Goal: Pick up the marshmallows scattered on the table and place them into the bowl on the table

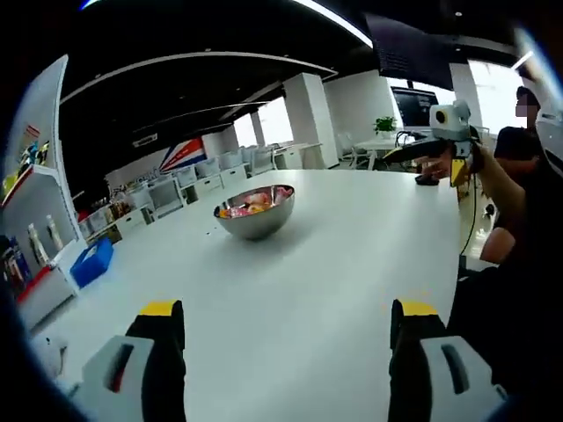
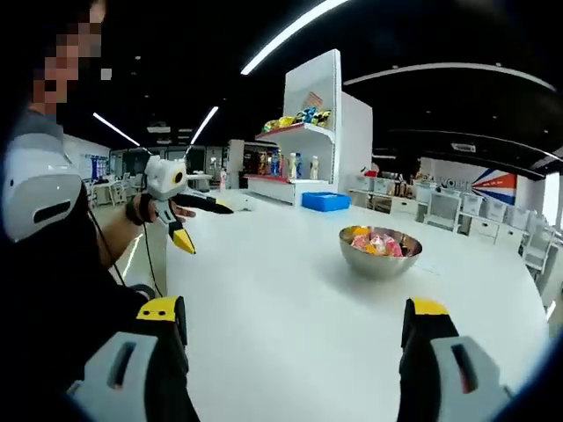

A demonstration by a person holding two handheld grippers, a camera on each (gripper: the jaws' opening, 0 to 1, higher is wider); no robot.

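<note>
L gripper sat nearest in left gripper view, jaws spread wide, nothing btwn them, over the bare white table. R gripper likewise wide apart, holding nothing. Mid-table stood the steel bowl, w/ marshmallows heaped inside. Farther off: blue bin at table's far edge, then white shelf unit w/ goods.
</note>
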